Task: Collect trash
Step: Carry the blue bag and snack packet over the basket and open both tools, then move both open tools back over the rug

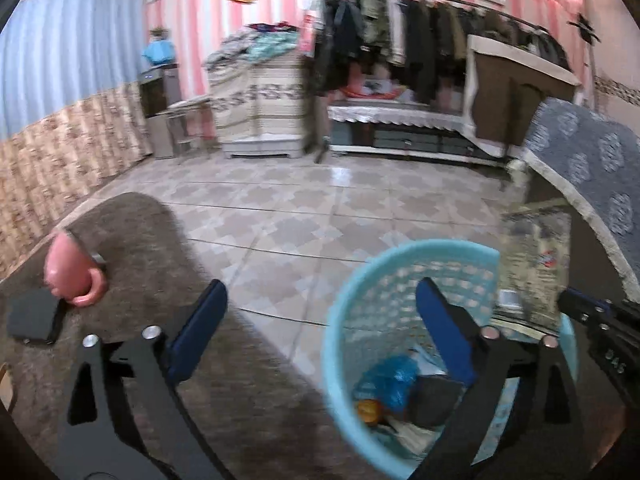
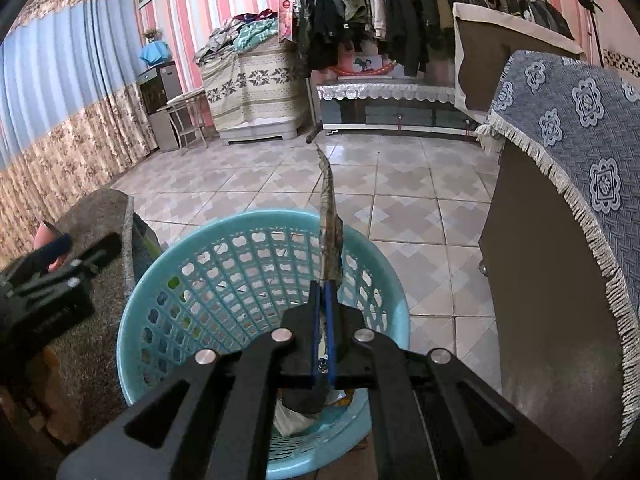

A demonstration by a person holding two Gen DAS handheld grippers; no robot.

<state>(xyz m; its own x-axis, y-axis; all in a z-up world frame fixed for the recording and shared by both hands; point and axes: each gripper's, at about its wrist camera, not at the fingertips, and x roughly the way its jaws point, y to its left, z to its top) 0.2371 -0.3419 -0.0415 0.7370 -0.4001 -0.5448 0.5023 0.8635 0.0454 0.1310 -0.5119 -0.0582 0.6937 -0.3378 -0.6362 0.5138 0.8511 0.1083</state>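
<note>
— Two views are given; what is shown by one and not by the other?

— In the left wrist view, the left claw [image 1: 320,320] is seen spread wide, with nothing held between its blue-padded fingers [image 1: 200,332]. A pink mug [image 1: 74,272] and a flat black object [image 1: 34,318] are seen on the counter [image 1: 152,264], which is covered in a brown, fuzzy cloth. The contents of the basket [image 1: 348,320] are visible here: a crumpled blue bag [image 1: 390,380], something orange [image 1: 368,410] and a dark item [image 1: 432,400]. The wrapper [image 1: 534,268] is shown broadside, as a flat, printed, greenish sheet held over the far rim.

— And the right wrist view?

— There the right claw [image 2: 323,282] is seen closed tight on the wrapper [image 2: 330,216], which is shown edge-on as a thin, crinkled strip rising upright above the basket [image 2: 256,224]. The basket is seen as round, pale blue plastic with a lattice of cut-out holes, and it is placed on the tiled floor [image 2: 400,184] just beside the counter [image 2: 100,208]. The left claw [image 2: 60,248] is glimpsed at the left edge, over the counter; its opening cannot be judged from this side. A cabinet [image 2: 532,280] draped in a grey-blue patterned cloth [image 2: 580,128] with a fringe is seen at the right.
</note>
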